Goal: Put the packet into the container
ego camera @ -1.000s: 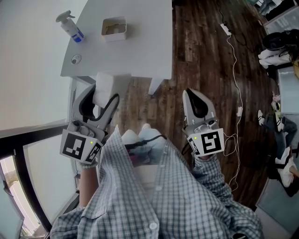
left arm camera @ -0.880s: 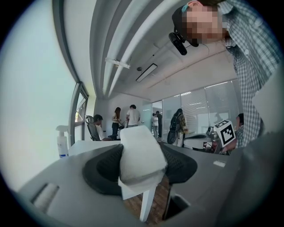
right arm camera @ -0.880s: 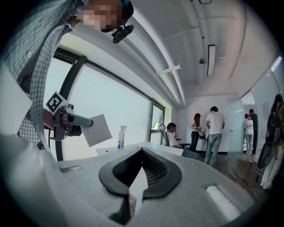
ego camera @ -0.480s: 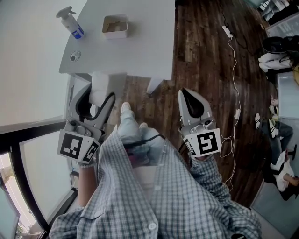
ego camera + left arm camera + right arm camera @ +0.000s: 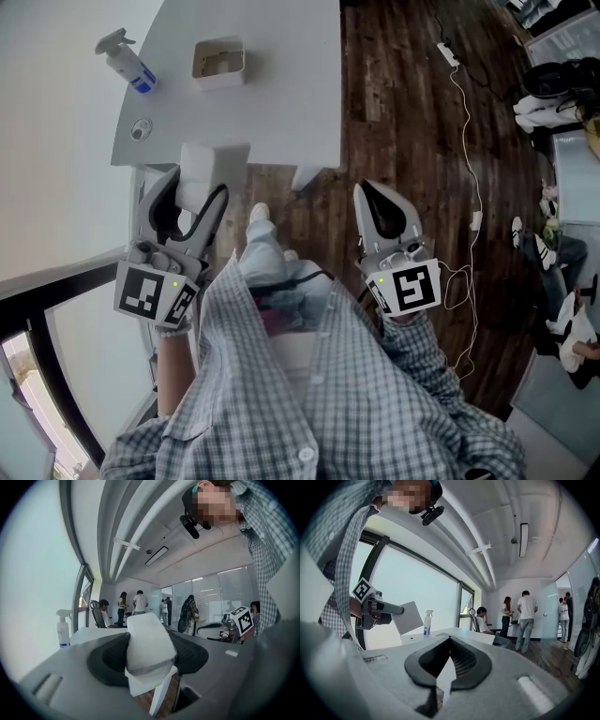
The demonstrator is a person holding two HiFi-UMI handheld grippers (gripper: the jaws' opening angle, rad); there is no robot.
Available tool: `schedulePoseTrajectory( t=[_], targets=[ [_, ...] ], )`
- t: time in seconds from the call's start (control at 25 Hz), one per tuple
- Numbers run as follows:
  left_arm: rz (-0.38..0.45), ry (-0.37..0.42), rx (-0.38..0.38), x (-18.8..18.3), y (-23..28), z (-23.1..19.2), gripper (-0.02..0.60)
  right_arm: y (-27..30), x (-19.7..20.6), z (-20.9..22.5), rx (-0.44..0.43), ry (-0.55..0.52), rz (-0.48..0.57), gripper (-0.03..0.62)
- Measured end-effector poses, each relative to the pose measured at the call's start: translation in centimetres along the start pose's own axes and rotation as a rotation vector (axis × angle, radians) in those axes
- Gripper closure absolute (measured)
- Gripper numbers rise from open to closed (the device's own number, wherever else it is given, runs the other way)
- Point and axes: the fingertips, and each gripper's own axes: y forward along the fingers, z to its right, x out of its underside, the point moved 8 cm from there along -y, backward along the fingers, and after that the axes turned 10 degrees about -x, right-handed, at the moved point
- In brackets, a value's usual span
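The jaws of our left gripper (image 5: 195, 183) hold the packet (image 5: 147, 641); our right gripper (image 5: 373, 190) is closed and empty. We have not yet reached the container (image 5: 218, 84).

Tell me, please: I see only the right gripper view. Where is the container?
Observer: In the head view, the container stands on the table, to the right of the bottle. Its top is open.
Operator: How does the left gripper hold the packet?
Observer: In the left gripper view, the left gripper is closed on the packet, with one pad on each side.
Operator: Is the packet above the container?
Observer: No. In the head view the packet is by the table's near edge, and the container stands farther in.
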Motion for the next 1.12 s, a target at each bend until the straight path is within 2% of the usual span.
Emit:
schedulePoseTrajectory(
  t=[0.72,1.12],
  targets=[
    [-0.038,0.013,0.019,-2.2,6.1,-5.4,0.327,8.2,-1.5,3.8,-0.01,0.021,0.006,0.595],
    [-0.045,0.021,0.072,-2.6,10.8,-11.1,0.325,14.0,-2.4,4.7,0.045,0.029,-0.005,0.595]
  ],
)
